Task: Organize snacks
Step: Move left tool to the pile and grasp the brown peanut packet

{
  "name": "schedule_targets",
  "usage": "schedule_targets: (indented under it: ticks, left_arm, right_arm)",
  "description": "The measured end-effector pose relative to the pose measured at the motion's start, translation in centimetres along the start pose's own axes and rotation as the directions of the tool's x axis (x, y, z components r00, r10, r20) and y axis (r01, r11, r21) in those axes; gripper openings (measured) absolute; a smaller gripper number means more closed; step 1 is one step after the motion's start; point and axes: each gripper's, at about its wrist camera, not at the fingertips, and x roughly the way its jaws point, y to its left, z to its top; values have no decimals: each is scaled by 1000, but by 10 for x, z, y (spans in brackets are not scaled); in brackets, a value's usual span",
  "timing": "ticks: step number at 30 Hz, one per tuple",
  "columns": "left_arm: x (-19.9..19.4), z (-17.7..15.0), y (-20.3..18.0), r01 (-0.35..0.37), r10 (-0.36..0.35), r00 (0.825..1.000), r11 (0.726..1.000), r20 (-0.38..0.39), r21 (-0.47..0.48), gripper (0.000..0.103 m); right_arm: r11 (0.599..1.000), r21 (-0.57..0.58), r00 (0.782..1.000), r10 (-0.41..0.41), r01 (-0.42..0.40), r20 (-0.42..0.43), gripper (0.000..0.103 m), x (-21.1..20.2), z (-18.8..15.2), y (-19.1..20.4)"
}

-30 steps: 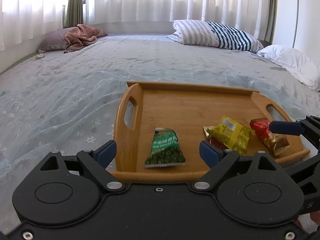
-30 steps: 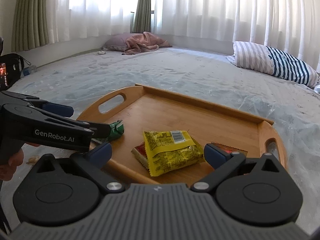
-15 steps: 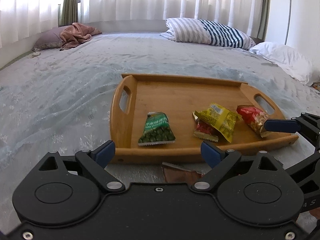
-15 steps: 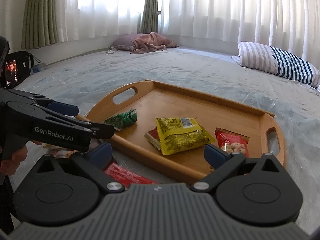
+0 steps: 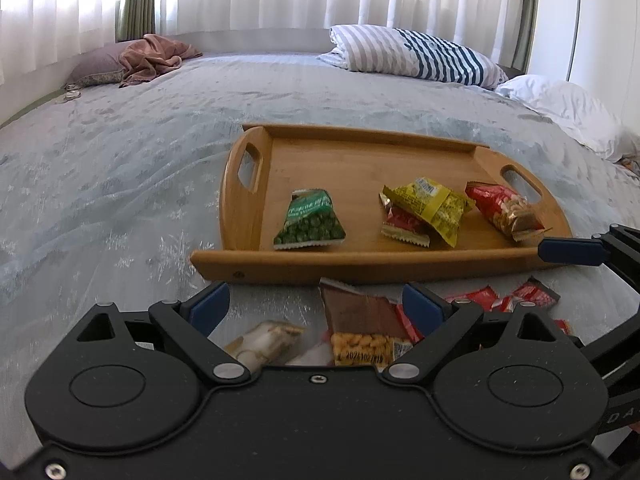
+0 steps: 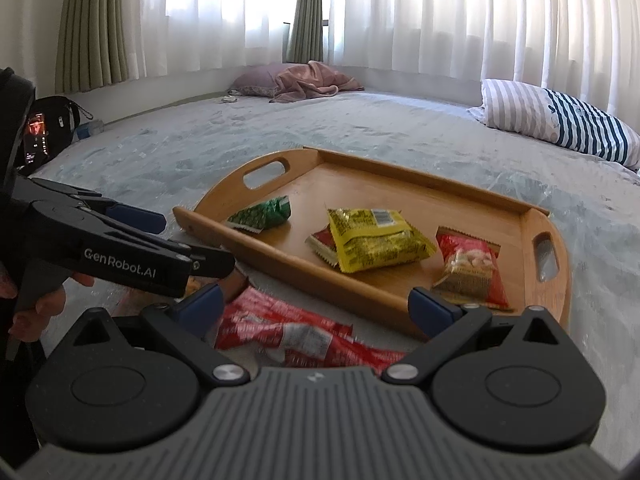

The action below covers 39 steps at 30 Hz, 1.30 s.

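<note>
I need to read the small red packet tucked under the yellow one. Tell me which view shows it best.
The left wrist view: the small red crinkle-edged packet shows most of its face below the yellow snack bag. In the right wrist view only its corner shows.

Black left gripper [image 5: 316, 306], blue fingertips [image 5: 210, 312], silver screws, white "GenRobot.AI" lettering

My left gripper [image 5: 316, 308] covers the near ends of the brown packet [image 5: 356, 312] and pale packet [image 5: 264, 344] below it. The yellow packet [image 5: 432, 208] overlaps a small red packet [image 5: 404, 224]. My right gripper [image 6: 316, 304] hides the lower edge of the blurred red wrappers [image 6: 288, 332]. The white pillow [image 5: 580, 112] runs off the right edge. The phone [image 6: 36, 136] screen is too small to read
</note>
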Motion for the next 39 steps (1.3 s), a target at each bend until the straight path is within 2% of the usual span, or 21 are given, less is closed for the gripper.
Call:
schedule_targets:
  ticks: [4,10,23,30,34,36,37,39]
  left_arm:
    - [3,-9,1,-15,15,1000,1000,-16,12,93]
    - [1,-17,0,1,-1,1000,1000,-20,24,93]
    - [-14,-25,-14,10,-10,1000,995,4,94,82]
    - [-10,-18,-17,35,-35,999,996,0,83,79]
    - [0,-17,-20,23,-23,1000,995,-8,102,63]
    - [3,-17,-22,42,-39,999,993,-22,107,57]
    - [5,-16,-22,58,-55,998,993,-30,101,50]
    - [9,-16,-20,84,-80,995,994,-51,70,47]
  right_arm:
    - [1000,7,1000,-20,20,9,103,-4,-9,-1]
    - [999,53,1000,-9,9,1,103,-7,-18,-8]
    - [997,75,999,16,-14,-28,103,-8,-28,-12]
    - [996,88,999,9,-6,-34,103,3,-22,-11]
    - [996,87,999,3,1,-47,103,12,-17,-11]
    - [996,92,998,4,1,-60,103,15,-15,-12]
    - [996,94,998,6,0,-66,103,17,-14,-12]
    - [996,91,997,12,-5,-71,95,19,-13,-12]
